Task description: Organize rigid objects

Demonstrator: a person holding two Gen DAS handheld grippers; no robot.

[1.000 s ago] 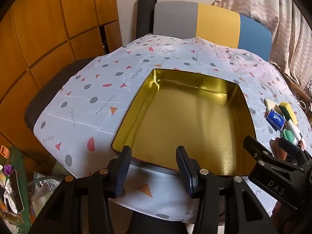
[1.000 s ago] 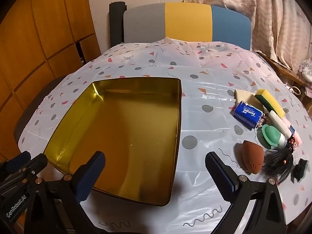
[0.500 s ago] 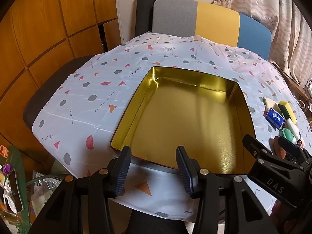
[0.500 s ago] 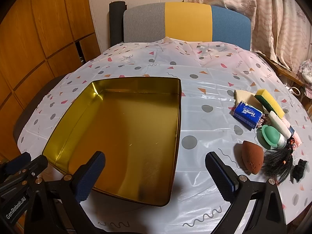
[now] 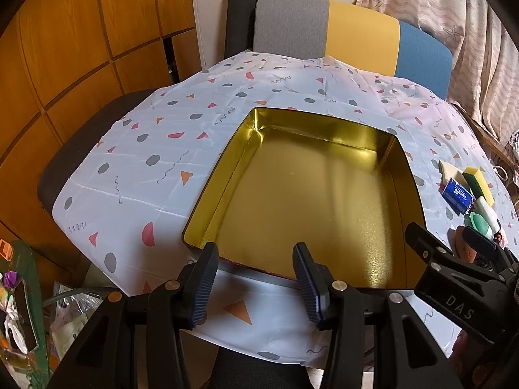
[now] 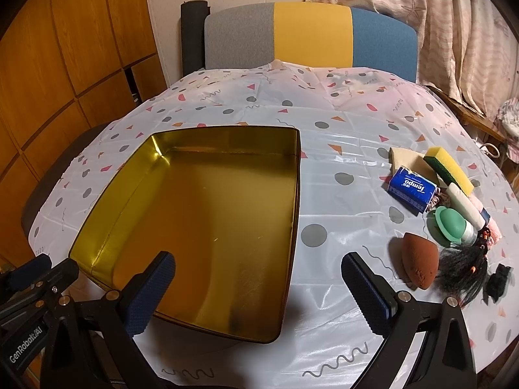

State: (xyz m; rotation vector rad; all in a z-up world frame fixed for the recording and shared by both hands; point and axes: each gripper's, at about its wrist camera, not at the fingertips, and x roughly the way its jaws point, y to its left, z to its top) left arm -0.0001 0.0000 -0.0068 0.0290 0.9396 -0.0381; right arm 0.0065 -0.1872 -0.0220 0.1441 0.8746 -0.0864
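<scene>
Risk first: small items bunched tightly on the right of the table (image 6: 324,123), so a grab at the brown makeup sponge (image 6: 418,264) could snag the black hairpiece (image 6: 460,272) touching its right side and drag it along; slippery plastic cloth could let the blue Tempo tissue pack (image 6: 412,189) skid off instead of seating between the fingers; rounded, soft-looking sponge likely to squirt out of a pinch placed off-centre; the shallow gold tin (image 6: 293,194) with its thin rim could be clipped on the way in and shoved toward the near edge, which it already seems to overhang slightly, though fisheye bend makes that hard to judge.

Right gripper (image 6: 259,291) spread wide, nothing between the fingers, poised over the tin's near right corner; makeup sponge just beyond and right of the right finger, apart from it; tissue pack, yellow sponge (image 6: 451,170), white tube (image 6: 464,206) and green cap (image 6: 449,223) farther right.

Left gripper (image 5: 253,285) part spread, holding nothing, above the tin's near rim; every loose item well apart from it, far right.
</scene>
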